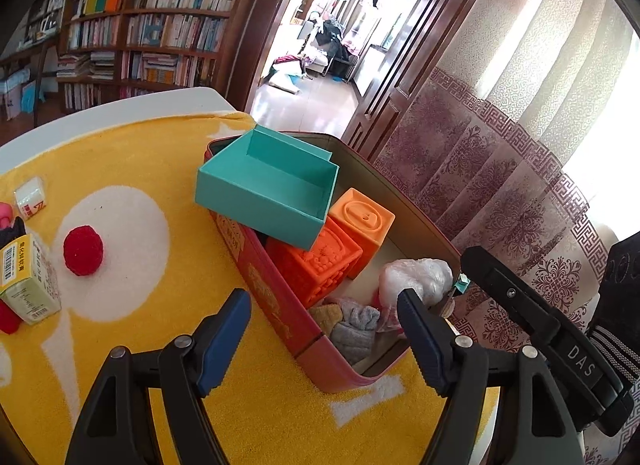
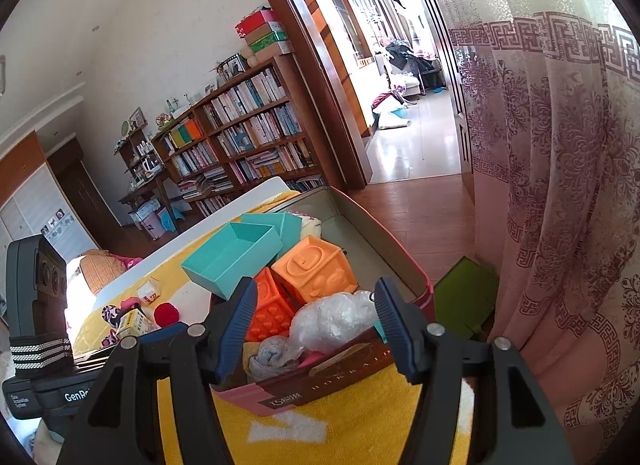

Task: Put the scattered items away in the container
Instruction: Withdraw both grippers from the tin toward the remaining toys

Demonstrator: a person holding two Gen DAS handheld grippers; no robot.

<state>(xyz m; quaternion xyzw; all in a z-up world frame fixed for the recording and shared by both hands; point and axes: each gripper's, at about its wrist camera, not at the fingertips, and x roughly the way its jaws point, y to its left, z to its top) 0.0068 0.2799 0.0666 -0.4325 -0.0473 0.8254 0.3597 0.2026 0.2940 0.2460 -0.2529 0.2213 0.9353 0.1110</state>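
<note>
A red tin container point(image 1: 276, 305) point(image 2: 420, 289) sits on a yellow towel point(image 1: 160, 153). Inside lie a teal box point(image 1: 268, 185) point(image 2: 232, 253), two orange blocks point(image 1: 320, 261) point(image 2: 316, 269), a clear plastic bag point(image 1: 420, 277) point(image 2: 336, 317) and rolled cloths point(image 1: 356, 325) point(image 2: 272, 353). On the towel to the left lie a red ball point(image 1: 83, 251) point(image 2: 165, 314), a green-white carton point(image 1: 30, 281) point(image 2: 134, 323) and a small white box point(image 1: 31, 198) point(image 2: 149, 293). My left gripper point(image 1: 324, 341) is open and empty above the container's near wall. My right gripper point(image 2: 316, 329) is open and empty over the container's near end.
The table's white edge point(image 1: 192, 99) lies beyond the towel. A patterned curtain point(image 1: 500, 169) point(image 2: 560, 185) hangs close on the right. A bookshelf point(image 1: 152, 37) and a doorway point(image 2: 400, 105) stand behind. A green sheet point(image 2: 464, 301) lies on the floor.
</note>
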